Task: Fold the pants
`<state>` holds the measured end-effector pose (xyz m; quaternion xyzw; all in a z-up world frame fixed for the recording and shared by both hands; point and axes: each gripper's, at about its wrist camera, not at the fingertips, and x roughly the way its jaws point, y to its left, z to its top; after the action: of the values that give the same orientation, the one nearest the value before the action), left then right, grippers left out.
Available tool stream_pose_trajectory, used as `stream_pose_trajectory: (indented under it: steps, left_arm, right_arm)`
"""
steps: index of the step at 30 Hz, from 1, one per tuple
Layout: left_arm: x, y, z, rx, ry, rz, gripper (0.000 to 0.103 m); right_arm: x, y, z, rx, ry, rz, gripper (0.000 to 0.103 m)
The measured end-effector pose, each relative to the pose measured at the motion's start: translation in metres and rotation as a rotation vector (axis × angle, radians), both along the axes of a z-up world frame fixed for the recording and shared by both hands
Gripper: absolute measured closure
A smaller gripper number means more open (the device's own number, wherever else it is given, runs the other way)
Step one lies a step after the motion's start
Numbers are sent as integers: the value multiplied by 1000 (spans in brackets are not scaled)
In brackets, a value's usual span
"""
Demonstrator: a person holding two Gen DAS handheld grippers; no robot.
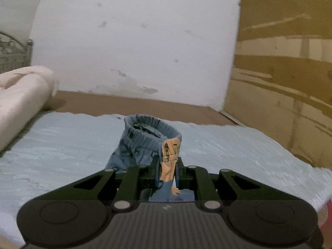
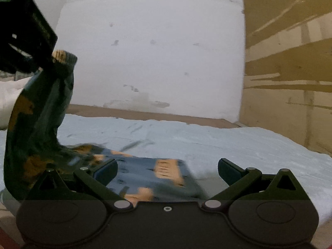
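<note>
left tool [image 1: 167,166] pinching pants [image 1: 145,143]; over blue sheet [image 1: 62,141]

dim, flat indoor light, motion smear throughout, dark fisheye corners, bowed edges

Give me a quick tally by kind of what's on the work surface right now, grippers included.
Pants, blue with orange patches: 1
Light blue sheet under them: 1
Cream rolled bedding at the left edge: 1
Grippers: 2, the left gripper with jaws shut on the pants, the right gripper with jaws open
Total: 5
</note>
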<state>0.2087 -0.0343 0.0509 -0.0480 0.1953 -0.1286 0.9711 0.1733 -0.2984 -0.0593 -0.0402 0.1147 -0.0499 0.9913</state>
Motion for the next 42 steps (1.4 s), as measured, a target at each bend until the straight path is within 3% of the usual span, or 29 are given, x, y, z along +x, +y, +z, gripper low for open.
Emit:
stream_pose_trajectory:
  steps: [11,18,19,20,22,25,32,37,42]
  left_arm:
    - [0,-82,-29,105,92,-165,88]
    - [4,-84,-51,66,205,-205,83]
    - [4,-80,-51,51,218,-207,74]
    - [7,-76,-51,35,225,-211,57]
    - [9,-69,-51,-5,237,-211,39]
    - [8,-63,-48,-17,227,-208,34]
    - [1,-43,-38,-30,195,-101,4]
    - [0,-17,-31,-17,188,25,1]
    - [1,16,-40,-8,229,144,1]
  right_arm:
    - [-20,-55,-2,-17,22,-135,1]
    - [-25,-66,-6,-25,19,-170,1]
    - [-27,-64,-7,-26,18,-173,1]
    - [-28,-65,-7,-27,20,-175,1]
    - [-27,-65,-8,-30,22,-178,1]
    - [-27,-64,-9,-32,26,-176,1]
    - [-28,-60,-7,-31,36,-154,1]
    - [-26,-55,-5,-7,60,-101,1]
    - [-22,-47,0,63,94,24,1]
